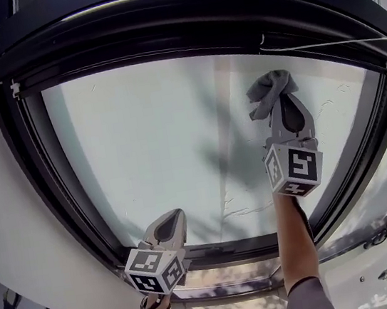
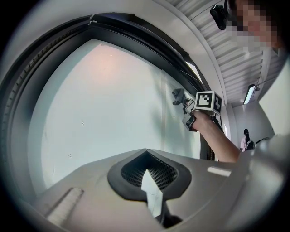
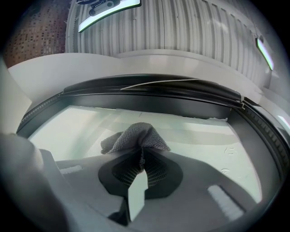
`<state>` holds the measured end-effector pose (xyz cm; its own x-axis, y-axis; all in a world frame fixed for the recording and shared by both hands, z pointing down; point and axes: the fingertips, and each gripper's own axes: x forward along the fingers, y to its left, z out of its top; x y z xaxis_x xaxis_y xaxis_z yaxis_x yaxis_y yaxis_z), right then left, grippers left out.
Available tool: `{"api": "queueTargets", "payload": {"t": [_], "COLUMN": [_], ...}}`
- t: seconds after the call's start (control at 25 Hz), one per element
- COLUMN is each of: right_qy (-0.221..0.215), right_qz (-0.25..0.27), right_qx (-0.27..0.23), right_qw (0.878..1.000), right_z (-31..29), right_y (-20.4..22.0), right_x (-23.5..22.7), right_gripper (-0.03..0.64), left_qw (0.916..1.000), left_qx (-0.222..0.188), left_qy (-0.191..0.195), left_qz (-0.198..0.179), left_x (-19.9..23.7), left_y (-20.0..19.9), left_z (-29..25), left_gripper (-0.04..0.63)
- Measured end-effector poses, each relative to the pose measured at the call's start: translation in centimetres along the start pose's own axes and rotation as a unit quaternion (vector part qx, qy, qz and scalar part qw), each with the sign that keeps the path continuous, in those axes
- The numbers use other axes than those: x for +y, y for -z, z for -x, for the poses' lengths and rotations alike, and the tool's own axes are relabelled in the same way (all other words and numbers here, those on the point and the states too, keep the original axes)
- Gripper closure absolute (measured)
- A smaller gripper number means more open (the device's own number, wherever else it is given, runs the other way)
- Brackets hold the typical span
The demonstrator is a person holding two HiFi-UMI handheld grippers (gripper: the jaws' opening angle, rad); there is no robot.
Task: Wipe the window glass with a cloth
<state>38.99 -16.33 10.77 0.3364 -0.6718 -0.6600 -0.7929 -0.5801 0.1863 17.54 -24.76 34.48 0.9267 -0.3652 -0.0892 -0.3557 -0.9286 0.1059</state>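
Note:
A frosted window pane (image 1: 177, 138) in a black frame (image 1: 160, 25) fills the head view. My right gripper (image 1: 283, 101) is raised to the pane's upper right and is shut on a grey cloth (image 1: 269, 90), which bunches out past the tips against the glass. The right gripper view shows the same cloth (image 3: 136, 137) clamped in the jaws near the pane's top edge. My left gripper (image 1: 169, 222) hangs low at the pane's bottom edge, shut with nothing in it. The left gripper view shows the closed left gripper (image 2: 147, 163) and, far off, the right gripper (image 2: 186, 103) with the cloth (image 2: 178, 96).
A thin cord (image 1: 328, 43) runs along the top right of the frame. White wall (image 1: 1, 215) borders the window on the left. A handle (image 1: 385, 233) sits on the neighbouring pane at the lower right. A person (image 2: 247, 138) stands far off in the room behind.

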Motion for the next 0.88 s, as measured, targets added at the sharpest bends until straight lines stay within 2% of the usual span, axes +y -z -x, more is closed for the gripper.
{"api": "queueTargets", "payload": {"t": [0.2, 0.36, 0.52, 0.64, 0.76, 0.88], "right_qy": [0.042, 0.083, 0.139, 0.173, 0.17, 0.158], "right_qz": [-0.008, 0.007, -0.005, -0.007, -0.024, -0.033], "right_qx": [0.003, 0.019, 0.037, 0.05, 0.046, 0.039], "right_qw": [0.999, 0.996, 0.99, 0.984, 0.984, 0.986], "right_z": [0.9, 1.8, 3.3, 4.7, 5.0, 4.7], "right_y": [0.8, 1.5, 2.8, 3.4, 3.2, 3.1], "right_x": [-6.3, -12.1, -18.6, -22.6, -23.7, -22.6], "right_gripper": [0.601, 0.601, 0.601, 0.601, 0.603, 0.603], "left_qw": [0.9999, 0.9996, 0.9994, 0.9985, 0.9979, 0.9977], "left_qx": [0.001, 0.008, 0.009, 0.014, 0.012, 0.01], "left_qy": [0.004, 0.01, 0.024, 0.04, 0.049, 0.051], "left_qz": [-0.012, -0.026, -0.023, -0.034, -0.042, -0.044], "left_x": [-1.0, -1.9, -3.0, -4.2, -4.8, -5.1], "left_y": [0.2, 0.8, 1.2, 1.6, 1.6, 1.5], "left_z": [-1.5, -2.8, -4.4, -5.3, -6.0, -6.1], "left_gripper": [0.589, 0.589, 0.589, 0.589, 0.589, 0.589]}}
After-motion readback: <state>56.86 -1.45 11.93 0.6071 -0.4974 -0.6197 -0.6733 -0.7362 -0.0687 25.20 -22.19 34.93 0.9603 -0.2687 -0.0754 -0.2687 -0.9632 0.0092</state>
